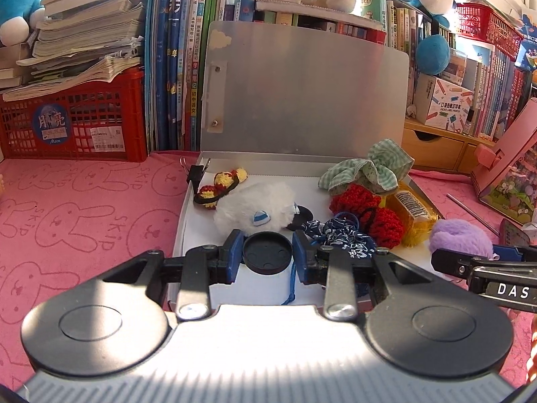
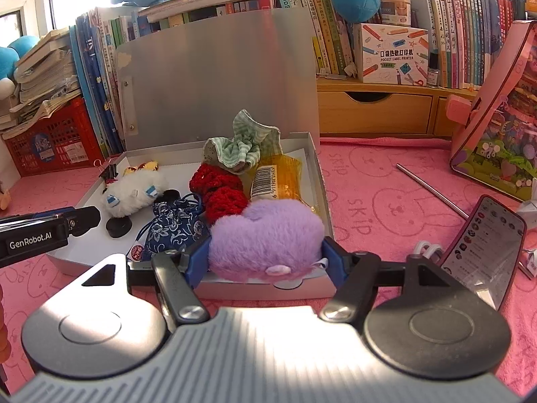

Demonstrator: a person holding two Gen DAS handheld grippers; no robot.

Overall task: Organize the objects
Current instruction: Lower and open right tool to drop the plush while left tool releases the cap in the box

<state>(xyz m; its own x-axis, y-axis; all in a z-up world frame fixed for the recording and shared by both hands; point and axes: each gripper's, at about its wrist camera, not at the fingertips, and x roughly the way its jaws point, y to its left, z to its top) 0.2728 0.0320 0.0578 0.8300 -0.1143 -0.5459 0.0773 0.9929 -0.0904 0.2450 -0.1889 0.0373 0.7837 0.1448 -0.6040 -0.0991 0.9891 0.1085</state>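
Note:
An open silver box (image 1: 191, 201) (image 2: 320, 168) lies on the pink cloth with its lid upright. Inside lie a white fluffy toy (image 1: 255, 208) (image 2: 131, 194), red crochet pieces (image 1: 369, 211) (image 2: 218, 188), a green checked cloth (image 1: 369, 168) (image 2: 241, 147), a yellow packet (image 1: 412, 211) (image 2: 278, 178) and a blue patterned pouch (image 1: 339, 235) (image 2: 178, 225). My left gripper (image 1: 266, 252) (image 2: 84, 218) is shut on a round black cap (image 1: 266, 252) low over the box's front. My right gripper (image 2: 265, 252) (image 1: 449, 262) is shut on a purple fluffy toy (image 2: 265, 235) (image 1: 459, 235) over the box's front right corner.
A red crate (image 1: 74, 124) with stacked papers stands at the back left. Books line the back. A phone (image 2: 483, 241), a metal rod (image 2: 433, 191) and a pink picture stand (image 2: 496, 134) lie right of the box. A binder clip (image 1: 198, 171) sits on the box's left rim.

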